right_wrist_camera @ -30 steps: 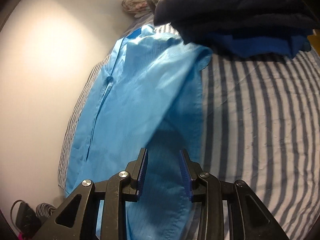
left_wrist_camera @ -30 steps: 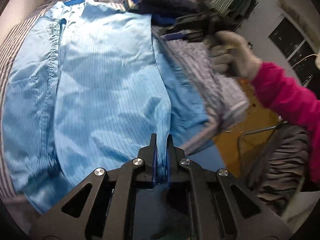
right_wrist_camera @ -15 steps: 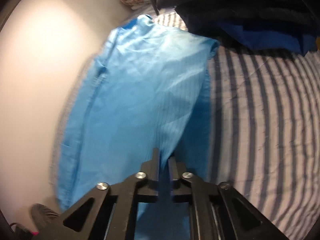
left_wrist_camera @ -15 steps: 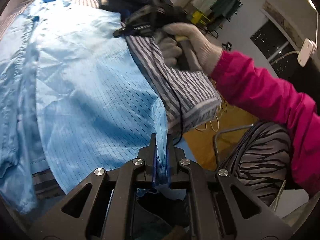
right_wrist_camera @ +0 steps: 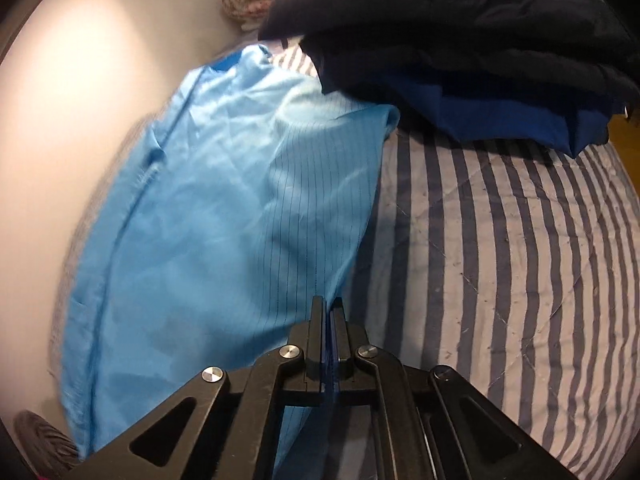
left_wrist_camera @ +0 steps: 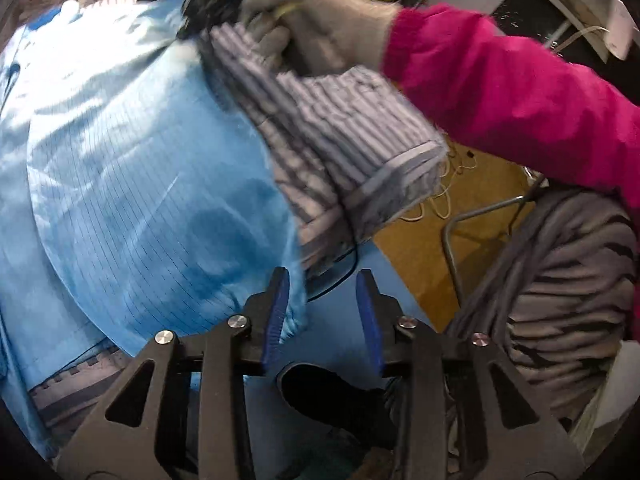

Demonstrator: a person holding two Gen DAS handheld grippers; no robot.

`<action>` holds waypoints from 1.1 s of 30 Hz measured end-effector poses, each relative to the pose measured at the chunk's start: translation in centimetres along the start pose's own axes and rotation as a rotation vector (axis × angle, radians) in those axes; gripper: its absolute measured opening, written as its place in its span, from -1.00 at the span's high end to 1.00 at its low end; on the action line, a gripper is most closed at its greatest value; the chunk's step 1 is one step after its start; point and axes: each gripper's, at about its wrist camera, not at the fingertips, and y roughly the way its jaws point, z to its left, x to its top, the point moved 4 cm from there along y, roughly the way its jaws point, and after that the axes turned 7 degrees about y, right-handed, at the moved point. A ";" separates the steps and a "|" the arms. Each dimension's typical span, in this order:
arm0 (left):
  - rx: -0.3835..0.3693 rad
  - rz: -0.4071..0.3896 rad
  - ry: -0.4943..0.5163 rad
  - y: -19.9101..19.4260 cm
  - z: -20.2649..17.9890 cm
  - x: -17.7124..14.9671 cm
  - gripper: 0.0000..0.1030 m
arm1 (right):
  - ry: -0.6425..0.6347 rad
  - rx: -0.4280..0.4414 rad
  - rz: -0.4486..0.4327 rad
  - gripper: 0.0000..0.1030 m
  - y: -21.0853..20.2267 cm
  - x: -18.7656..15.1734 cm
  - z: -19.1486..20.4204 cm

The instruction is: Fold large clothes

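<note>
A large light blue garment [right_wrist_camera: 224, 208] lay spread on the bed [right_wrist_camera: 500, 240], which had a striped cover, and one long side of the garment was already turned over its middle. At the edge of the garment nearest the person, the left gripper [left_wrist_camera: 322, 312] was opening; the hem hung just beside its left pad, but the pads did not press on it. At the garment's right edge, the right gripper [right_wrist_camera: 329, 340] was closed tightly on a thin fold of the blue cloth. A gloved hand [left_wrist_camera: 320, 20] in a pink sleeve [left_wrist_camera: 520, 92] held that gripper above the garment. Beyond the garment, dark clothes [right_wrist_camera: 460, 40] were piled on the bed. I judge that the folding was only at its beginning: one lengthwise fold looked nearly finished, while the other side and the cross folds were not yet done.
</note>
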 end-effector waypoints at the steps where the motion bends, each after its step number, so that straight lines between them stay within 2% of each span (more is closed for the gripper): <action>1: 0.001 -0.009 -0.001 -0.6 0.1 -0.2 0.30 | 0.011 0.004 -0.004 1.00 -0.1 0.1 -0.2; 4: 0.029 -0.051 -0.032 -3.1 1.7 -0.9 0.30 | 0.048 0.028 -0.036 1.00 -1.1 0.2 -0.6; 6: 0.112 -0.085 -0.083 -4.7 4.2 -1.0 0.30 | 0.064 0.050 -0.058 1.00 -1.8 0.3 -0.6; 7: 0.129 -0.096 -0.119 -5.3 5.5 -1.0 0.30 | 0.069 0.059 -0.063 1.00 -2.1 0.4 -0.6; 10: 0.143 -0.148 -0.348 -7.4 11.5 -2.5 0.30 | 0.106 0.066 -0.066 0.96 -2.0 0.4 -0.8; 11: 0.148 -0.161 -0.389 -7.7 12.6 -2.8 0.30 | 0.129 0.073 -0.054 0.88 -1.8 0.3 -1.1; 13: 0.164 -0.165 -0.408 -7.5 13.6 -3.2 0.30 | 0.170 0.108 -0.015 0.63 -1.6 0.1 -1.8; 14: 0.180 -0.160 -0.405 -7.2 13.8 -3.3 0.30 | 0.181 0.121 -0.011 0.36 -1.7 -0.1 -2.0; 16: 0.192 -0.141 -0.403 -6.2 14.0 -3.6 0.30 | 0.186 0.172 0.003 0.34 -2.1 -0.5 -2.0; 20: 0.144 -0.125 -0.450 -3.8 14.9 -3.4 0.30 | 0.177 0.255 0.044 0.25 -2.5 -1.6 -1.9; 22: 0.105 -0.120 -0.487 -2.8 15.9 -3.1 0.30 | 0.155 0.261 0.071 0.28 -2.2 -2.3 -1.6; 24: 0.076 -0.116 -0.505 -2.3 16.2 -3.2 0.31 | 0.137 0.265 0.085 0.54 -1.9 -2.8 -1.3; 25: 0.058 -0.124 -0.511 -2.1 16.3 -2.9 0.45 | 0.124 0.263 0.083 0.66 -1.9 -2.9 -1.1; 26: 0.049 -0.126 -0.516 -2.0 16.4 -2.8 0.88 | 0.107 0.251 0.077 0.86 -2.0 -2.9 -0.7; 27: 0.047 -0.126 -0.516 -2.0 16.5 -2.6 0.96 | 0.082 0.232 0.067 0.98 -2.2 -2.8 -0.4; 30: 0.091 -0.135 -0.476 -2.7 16.0 -2.0 0.96 | 0.001 0.172 0.031 1.00 -2.8 -2.5 0.5; 32: 0.163 -0.121 -0.426 -3.3 15.7 -1.8 0.96 | 0.010 0.137 0.048 1.00 -2.1 -2.4 0.1; 33: 0.190 -0.116 -0.417 -3.4 15.5 -1.9 0.96 | 0.033 0.147 0.064 1.00 -1.5 -2.7 -0.3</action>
